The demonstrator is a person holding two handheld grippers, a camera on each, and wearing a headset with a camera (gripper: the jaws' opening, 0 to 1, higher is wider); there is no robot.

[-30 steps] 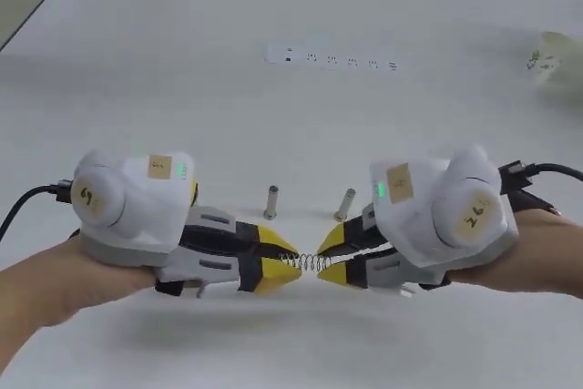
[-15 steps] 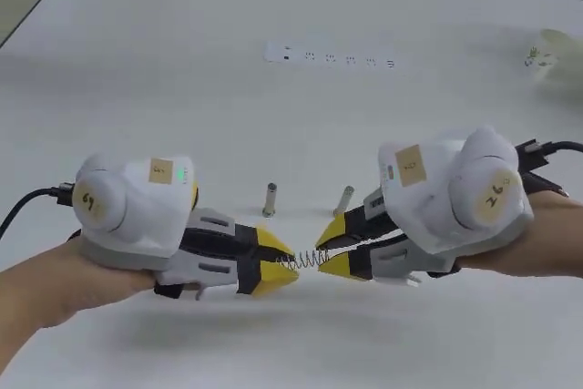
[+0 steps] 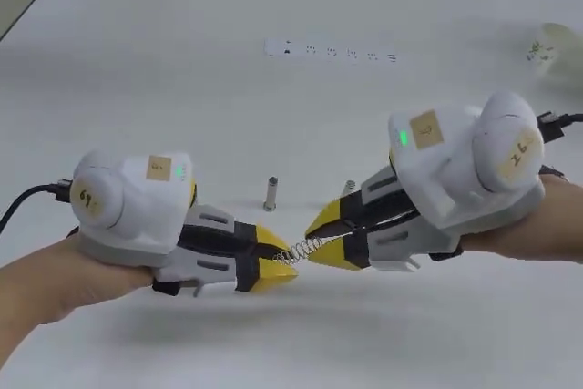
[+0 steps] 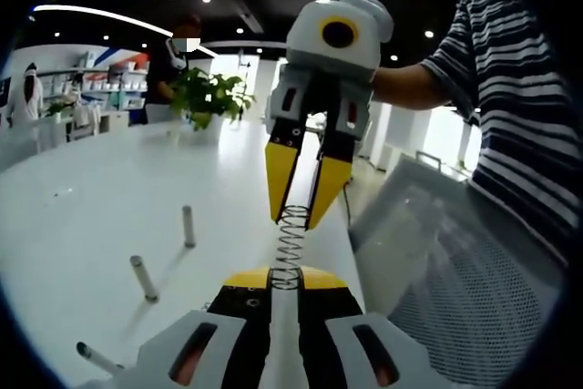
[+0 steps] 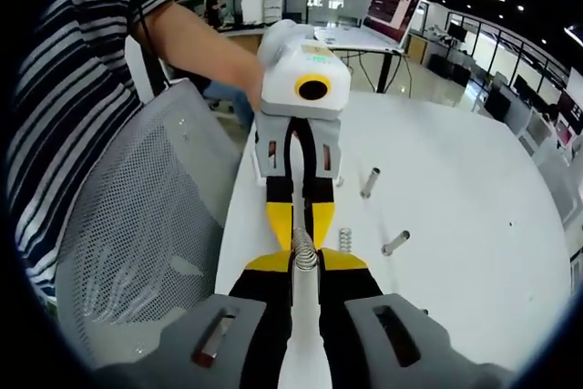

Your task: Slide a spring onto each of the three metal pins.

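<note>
As the head view has it: spring [image 3: 299, 250] bridges left gripper [image 3: 287, 264] and right gripper [image 3: 314, 243] above the bench [image 3: 182, 88], near pins [image 3: 271, 194].
Left gripper view: jaws pinched on one spring end; three pins bare.
Right gripper view: jaws pinched on the other end; spare spring [image 5: 345, 240] on the bench.
Handling: likely light and bendy; hold near an end coil.

The left hand [image 3: 50, 280] comes in from the lower left and wraps the left gripper [image 3: 281, 263], which lies about level and points right, above the near edge of the workbench [image 3: 182, 88]. The right hand [image 3: 539, 225] reaches in from the right side with the right gripper [image 3: 316, 236], its body raised and its yellow tips angled down and to the left. The two grippers face each other tip to tip, close but not touching. Each has its jaws pinched on one end of the spring [image 3: 297, 250] that spans the gap. A striped short sleeve covers the right upper arm in the left gripper view.
</note>
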